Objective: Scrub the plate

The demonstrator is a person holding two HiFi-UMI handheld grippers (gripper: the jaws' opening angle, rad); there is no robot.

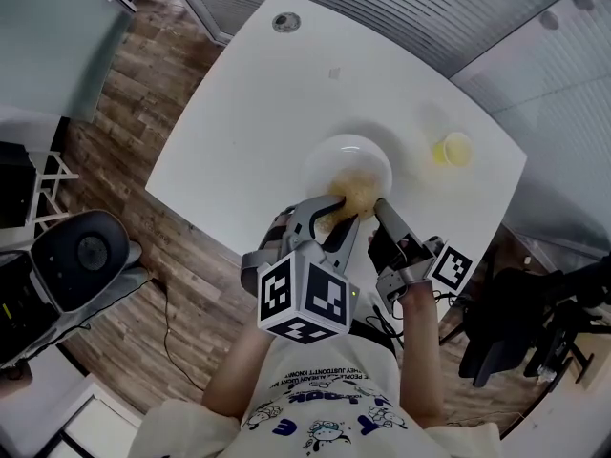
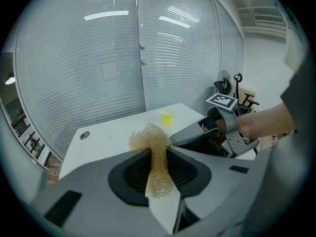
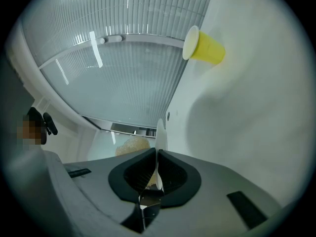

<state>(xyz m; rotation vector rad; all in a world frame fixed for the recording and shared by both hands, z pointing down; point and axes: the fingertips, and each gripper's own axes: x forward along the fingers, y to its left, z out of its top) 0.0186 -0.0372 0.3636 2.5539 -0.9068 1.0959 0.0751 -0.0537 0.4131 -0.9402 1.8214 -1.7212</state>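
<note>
- Plate is sitting at frame centre in the head view, on the white table, not far from its near edge.
- Right gripper is clenching the plate's near rim. In the right gripper view the rim is showing edge-on, pinched between the pads.
- Tan mesh scrubber is pressing on the plate's lower part; a brownish smear is showing there.
- Left gripper is grasping the scrubber's tail. In the left gripper view the mesh is filling the gap between the jaws.
- Yellow cup is standing right of the plate, apart from it.
- Risk: the rim grip looks thin, so hard scrub strokes could be twisting the plate out of the right jaws.
- Risk: the mesh is soft, so drag may be pulling it loose.
- Risk: a wide stroke rightward could be clipping the cup.
</note>
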